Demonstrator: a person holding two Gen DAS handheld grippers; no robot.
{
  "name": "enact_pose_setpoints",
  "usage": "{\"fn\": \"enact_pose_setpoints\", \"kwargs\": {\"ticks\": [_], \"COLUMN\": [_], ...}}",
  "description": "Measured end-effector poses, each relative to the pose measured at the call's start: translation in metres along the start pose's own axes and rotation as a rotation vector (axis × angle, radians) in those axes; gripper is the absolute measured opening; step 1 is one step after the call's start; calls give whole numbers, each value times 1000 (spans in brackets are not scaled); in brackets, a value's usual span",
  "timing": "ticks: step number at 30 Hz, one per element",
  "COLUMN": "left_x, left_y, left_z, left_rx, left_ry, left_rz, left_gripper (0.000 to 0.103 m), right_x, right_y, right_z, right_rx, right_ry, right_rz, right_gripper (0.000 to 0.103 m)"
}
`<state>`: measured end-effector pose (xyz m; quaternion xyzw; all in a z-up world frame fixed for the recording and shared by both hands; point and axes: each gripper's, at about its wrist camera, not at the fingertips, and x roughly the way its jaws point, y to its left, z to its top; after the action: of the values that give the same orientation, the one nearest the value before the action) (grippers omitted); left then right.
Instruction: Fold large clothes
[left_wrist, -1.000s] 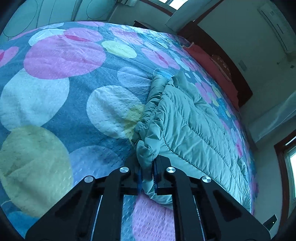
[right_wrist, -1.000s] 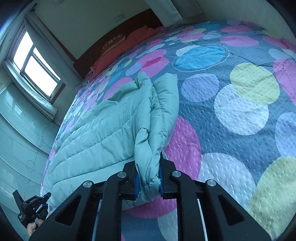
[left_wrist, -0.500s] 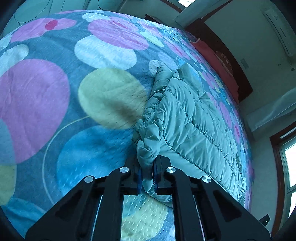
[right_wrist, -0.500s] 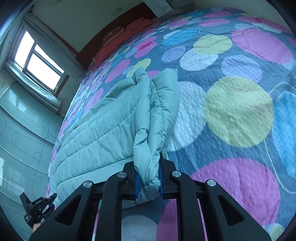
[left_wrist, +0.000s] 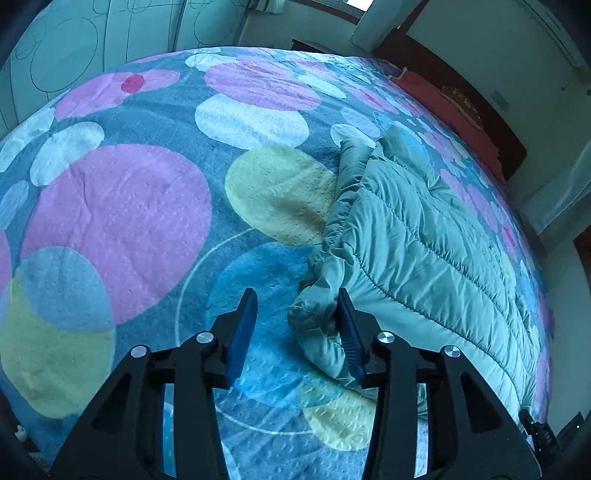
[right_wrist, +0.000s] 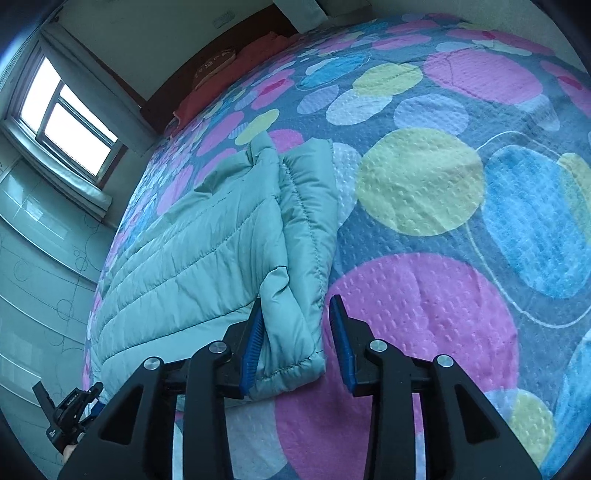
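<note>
both tongs (left_wrist: 295, 325) (right_wrist: 295, 332) agape, jacket (left_wrist: 424, 251) (right_wrist: 207, 251) between

Your two wrist views sit low and close over the bedspread (left_wrist: 122, 206), looking along their fingers toward the headboard; both share the quilted jacket (right_wrist: 207, 251) lying between them.

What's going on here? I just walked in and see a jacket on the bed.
A person with two handheld grippers is folding a quilted green jacket on a bedspread patterned with circles. Both the left gripper and right gripper are open now, each with jacket fabric lying between its fingers, ungripped.
</note>
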<state>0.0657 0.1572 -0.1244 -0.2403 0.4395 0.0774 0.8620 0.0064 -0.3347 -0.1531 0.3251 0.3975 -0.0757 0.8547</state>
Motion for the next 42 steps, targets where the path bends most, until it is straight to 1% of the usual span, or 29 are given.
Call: {"fn": "enact_pose_setpoints", "kwargs": {"ticks": [2,8,11,14,16,21,23,25,30,33,36,38,42], "left_x": [-5,-26,-38,-50,-56,-60,-56,-51,-22,-5,10,22,49], "left_y": [3,-1,-9,-19,-27,-57,-72,-87,-129,-149,-165,-172,-177], "left_z": [-2,-1,1,3,2,0,-1,-3,-6,-3,-3,-4,-10], "left_rx": [21,122,189,251,278,334,355,384,471,483,511,544,590], "left_ry": [-8,-60,-110,-167,-185,-212,-214,-219,-212,-204,-212,-215,-184], "left_rz": [24,113,172,214,207,180,161,158,172,168,194,223,267], "left_gripper": [47,47,47,47,47,47,47,47,47,47,47,47,47], "right_x": [-6,-19,-24,-31,-34,-36,-32,-24,13,32,46,57,86], "right_y": [-2,-11,-2,13,24,60,79,100,150,175,196,206,210], "right_z": [0,2,4,4,4,1,-1,-5,-11,-9,-10,-12,-20], "right_rx": [-15,-15,-71,-141,-178,-259,-306,-354,-470,-510,-541,-570,-596], "right_ry": [-14,-30,-55,-90,-107,-128,-129,-124,-87,-77,-81,-78,-18], "right_rz": [-27,-75,-144,-199,-208,-167,-154,-140,-136,-121,-110,-121,-142], "right_gripper": [41,42,42,42,42,42,42,42,42,42,42,42,42]}}
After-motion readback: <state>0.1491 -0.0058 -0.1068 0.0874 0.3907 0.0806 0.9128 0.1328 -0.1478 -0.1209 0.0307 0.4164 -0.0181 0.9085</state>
